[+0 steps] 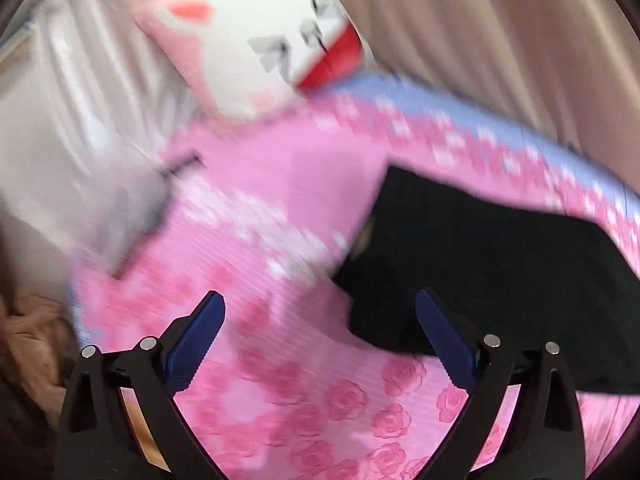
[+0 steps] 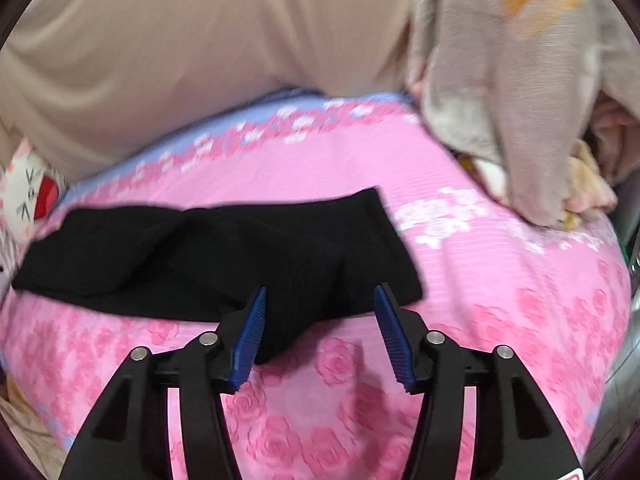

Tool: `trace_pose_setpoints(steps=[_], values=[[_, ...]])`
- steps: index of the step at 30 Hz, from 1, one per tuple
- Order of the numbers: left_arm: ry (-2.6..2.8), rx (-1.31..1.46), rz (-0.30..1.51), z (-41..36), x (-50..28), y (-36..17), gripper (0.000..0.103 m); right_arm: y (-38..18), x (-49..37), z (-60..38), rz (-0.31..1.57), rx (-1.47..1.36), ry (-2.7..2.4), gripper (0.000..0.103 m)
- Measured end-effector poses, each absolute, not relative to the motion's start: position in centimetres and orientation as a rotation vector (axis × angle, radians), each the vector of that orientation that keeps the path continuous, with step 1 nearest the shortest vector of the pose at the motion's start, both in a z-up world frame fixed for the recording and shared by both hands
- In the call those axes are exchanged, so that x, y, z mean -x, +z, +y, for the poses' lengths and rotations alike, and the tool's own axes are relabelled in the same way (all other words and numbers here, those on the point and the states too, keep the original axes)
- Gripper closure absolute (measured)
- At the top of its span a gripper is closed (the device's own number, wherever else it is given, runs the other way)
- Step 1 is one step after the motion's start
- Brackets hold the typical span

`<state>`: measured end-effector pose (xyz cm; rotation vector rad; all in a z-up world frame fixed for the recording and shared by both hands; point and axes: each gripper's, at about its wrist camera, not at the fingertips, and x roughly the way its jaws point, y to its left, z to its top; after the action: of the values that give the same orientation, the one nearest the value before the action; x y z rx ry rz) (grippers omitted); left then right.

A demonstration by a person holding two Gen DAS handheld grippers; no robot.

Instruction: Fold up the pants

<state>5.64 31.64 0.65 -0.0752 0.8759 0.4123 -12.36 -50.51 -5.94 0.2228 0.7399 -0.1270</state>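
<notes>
The black pants [image 2: 224,256] lie folded in a long strip on the pink rose-patterned bedspread [image 2: 500,280]. My right gripper [image 2: 320,300] is open, just above the near right end of the pants, holding nothing. In the left wrist view the pants [image 1: 500,272] lie to the right. My left gripper [image 1: 320,308] is open and empty over the bedspread [image 1: 260,360], its right finger close to the pants' near edge. The left view is motion-blurred.
A white and pink cat plush pillow [image 1: 248,36] lies at the far side of the bed and shows in the right wrist view [image 2: 24,188]. A grey blanket [image 2: 508,92] is heaped at the far right. Beige curtains [image 2: 180,40] hang behind the bed.
</notes>
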Motion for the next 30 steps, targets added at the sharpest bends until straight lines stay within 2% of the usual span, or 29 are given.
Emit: trace_pose_setpoints(steps=[1,5,7,8,9,10,12,14,15,16,17,18,19,20,22,26,30], values=[[0.415,0.077,0.85,31.3,-5.2,2.0,0.008,-5.3,13.0,-51.0,0.712,-0.252,-0.128,0.049],[0.313,0.102,0.809,28.3,-5.7,4.3,0.005,-4.0,12.1,-52.0,0.689,-0.304,-0.124,0.028],[0.206,0.097,0.835,25.0,-6.8,3.6,0.005,-5.1,9.9,-51.9,0.733,-0.314,-0.089,0.028],[0.15,0.096,0.855,23.1,-7.4,2.9,0.005,-6.0,8.4,-52.0,0.758,-0.311,-0.077,0.034],[0.114,0.091,0.874,21.6,-7.9,2.2,0.005,-6.6,7.1,-51.9,0.782,-0.301,-0.068,0.073],[0.074,0.081,0.903,19.5,-8.7,1.1,0.005,-6.9,5.8,-51.7,0.81,-0.274,-0.056,0.093],[0.021,0.043,0.96,16.1,-9.7,-0.8,0.005,-4.8,3.6,-50.0,0.792,-0.097,-0.106,0.091],[-0.008,-0.006,0.993,13.5,-10.0,-2.2,0.005,-0.1,4.4,-47.7,0.63,0.068,-0.106,0.09],[-0.014,-0.037,0.991,12.3,-9.9,-2.7,0.005,1.9,5.2,-46.8,0.557,0.153,-0.104,0.084],[-0.012,-0.062,0.986,11.5,-9.6,-3.2,0.005,2.5,5.9,-46.1,0.52,0.238,-0.118,0.075],[-0.014,-0.08,0.988,11.1,-9.6,-3.8,0.005,2.2,6.6,-45.9,0.502,0.324,-0.139,0.055],[-0.017,-0.101,0.994,10.6,-9.2,-4.3,0.005,0.2,7.5,-46.3,0.524,0.409,-0.195,0.044],[-0.018,-0.119,1.008,10.3,-8.9,-5.3,0.005,-1.7,7.9,-47.1,0.591,0.437,-0.233,0.044],[-0.014,-0.126,1.019,10.2,-8.7,-5.8,0.005,-4.5,8.6,-48.4,0.715,0.441,-0.259,0.049],[0.004,-0.137,1.06,10.3,-8.7,-7.1,0.005,-8.0,10.7,-50.6,0.863,0.381,-0.322,0.049],[0.016,-0.125,1.099,9.7,-9.9,-8.1,0.005,-7.1,14.0,-52.6,0.803,0.053,-0.318,0.047],[-0.014,-0.076,1.084,8.3,-10.6,-7.7,0.005,-4.6,11.5,-53.4,0.732,-0.2,-0.224,0.038]])
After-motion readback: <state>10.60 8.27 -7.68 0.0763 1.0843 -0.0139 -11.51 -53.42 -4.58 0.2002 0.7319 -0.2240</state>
